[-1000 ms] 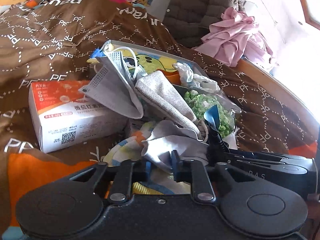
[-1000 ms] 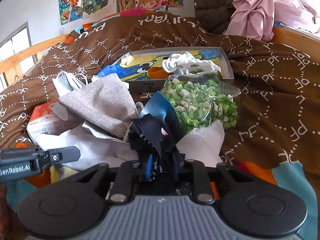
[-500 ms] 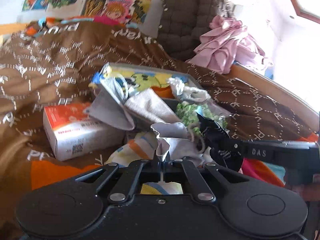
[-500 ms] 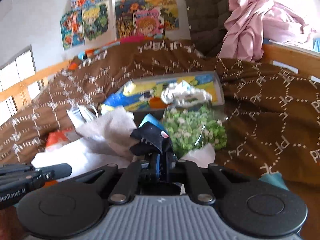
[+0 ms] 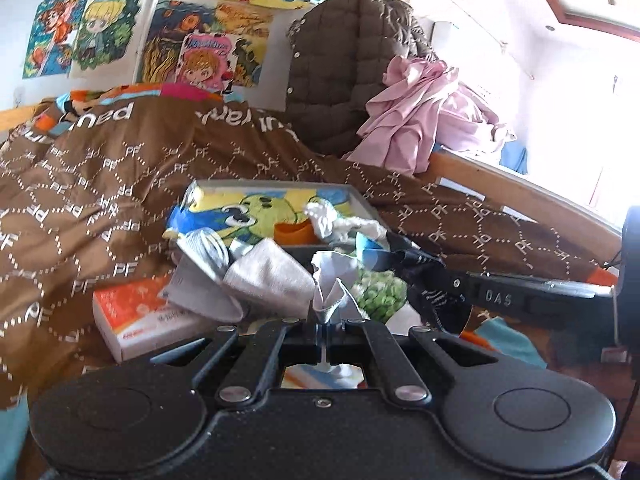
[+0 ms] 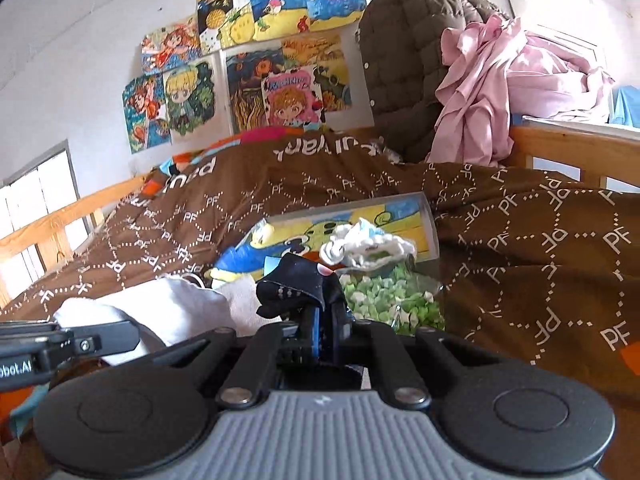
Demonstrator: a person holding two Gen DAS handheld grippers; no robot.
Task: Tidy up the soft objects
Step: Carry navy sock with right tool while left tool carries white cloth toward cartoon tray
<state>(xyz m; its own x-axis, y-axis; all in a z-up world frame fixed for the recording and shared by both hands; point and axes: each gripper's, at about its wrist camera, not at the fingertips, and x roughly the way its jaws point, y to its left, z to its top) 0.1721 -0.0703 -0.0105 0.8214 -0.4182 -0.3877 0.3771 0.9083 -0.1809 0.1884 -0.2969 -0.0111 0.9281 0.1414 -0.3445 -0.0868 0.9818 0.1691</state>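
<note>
Where the left claw [image 5: 325,322] pinches, pale cloth [image 5: 334,280] bunches above.

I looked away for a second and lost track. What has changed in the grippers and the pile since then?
Both grippers closed and lifted: the left gripper pinched the pale grey cloth, the right gripper the dark blue sock. The tray, orange box and bag of green bits stayed put.
</note>
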